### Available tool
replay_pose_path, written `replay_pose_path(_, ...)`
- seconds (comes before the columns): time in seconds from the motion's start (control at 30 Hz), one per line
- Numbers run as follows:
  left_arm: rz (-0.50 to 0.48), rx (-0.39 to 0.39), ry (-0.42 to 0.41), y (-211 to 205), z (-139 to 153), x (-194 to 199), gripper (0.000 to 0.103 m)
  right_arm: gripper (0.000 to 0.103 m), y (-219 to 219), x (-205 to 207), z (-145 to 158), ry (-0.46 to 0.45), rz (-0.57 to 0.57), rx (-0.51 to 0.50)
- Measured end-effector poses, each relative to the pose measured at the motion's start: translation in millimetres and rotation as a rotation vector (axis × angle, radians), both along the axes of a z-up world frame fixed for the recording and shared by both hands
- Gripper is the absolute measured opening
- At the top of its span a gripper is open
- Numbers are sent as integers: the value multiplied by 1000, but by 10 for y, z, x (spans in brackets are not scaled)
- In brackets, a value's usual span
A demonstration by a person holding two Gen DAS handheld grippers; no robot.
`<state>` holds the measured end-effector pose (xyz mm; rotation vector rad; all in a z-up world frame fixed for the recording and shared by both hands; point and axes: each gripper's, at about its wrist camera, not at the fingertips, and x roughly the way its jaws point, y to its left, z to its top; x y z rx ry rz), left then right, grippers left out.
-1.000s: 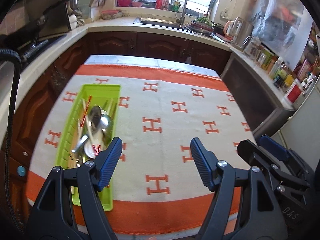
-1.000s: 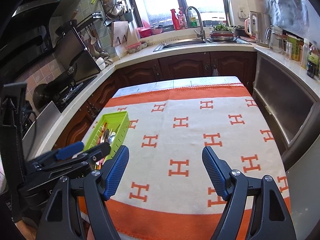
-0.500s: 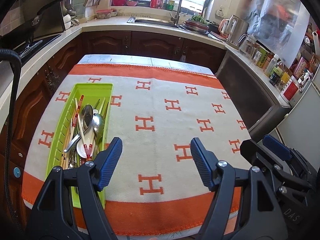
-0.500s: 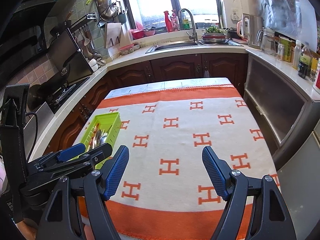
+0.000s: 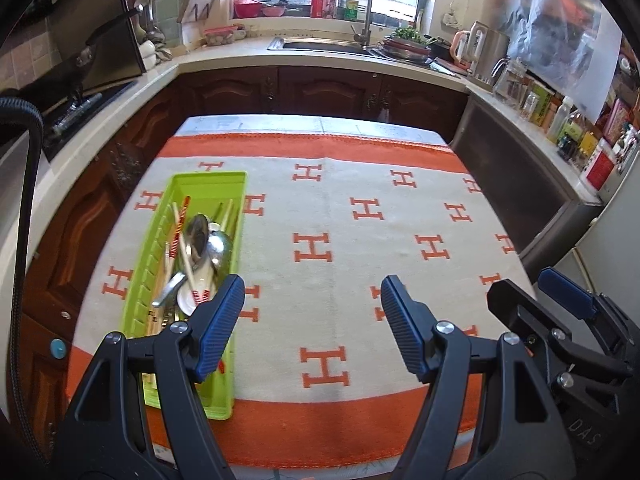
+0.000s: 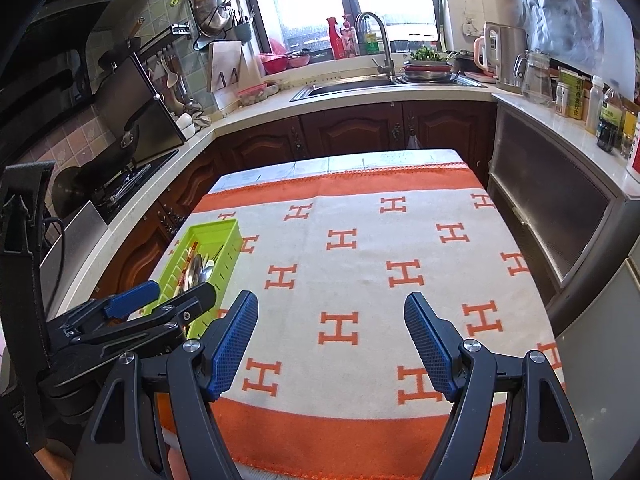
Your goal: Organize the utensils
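A lime green utensil tray (image 5: 208, 184) (image 6: 224, 229) lies along the left side of the table. Inside it sit metal spoons (image 5: 199, 232), a white spoon and several red-banded chopsticks (image 5: 179, 226), all piled together. My left gripper (image 5: 312, 300) hovers open over the cloth just right of the tray, with its left finger overlapping the tray's near end in view. My right gripper (image 6: 331, 326) hangs open above the cloth's near middle, nothing between its fingers. Each gripper shows at the edge of the other's view.
An orange and cream cloth (image 5: 360, 216) with H marks covers the table. Dark wooden cabinets (image 6: 352, 128) and a counter with a sink (image 6: 352, 88) wrap the far side. A stove (image 6: 120, 188) stands left, bottles and jars (image 5: 576, 132) line the right counter.
The left wrist view has swung slightly: the tray shifted left, then back right. In the right wrist view the table now sits a little lower. Both grippers stayed open.
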<state>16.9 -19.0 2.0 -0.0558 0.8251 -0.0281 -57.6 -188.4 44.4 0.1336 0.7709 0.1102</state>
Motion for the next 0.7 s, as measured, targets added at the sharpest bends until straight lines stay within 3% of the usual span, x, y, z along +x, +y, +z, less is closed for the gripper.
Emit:
replay_pose_path(0.23,46,109,-40,-26,89,-90,68,77,34,104,-95,33,9,2)
replay_pose_path(0.7,68,153,10,0,39,-93,68,77,88,182,-174,66,16,-7)
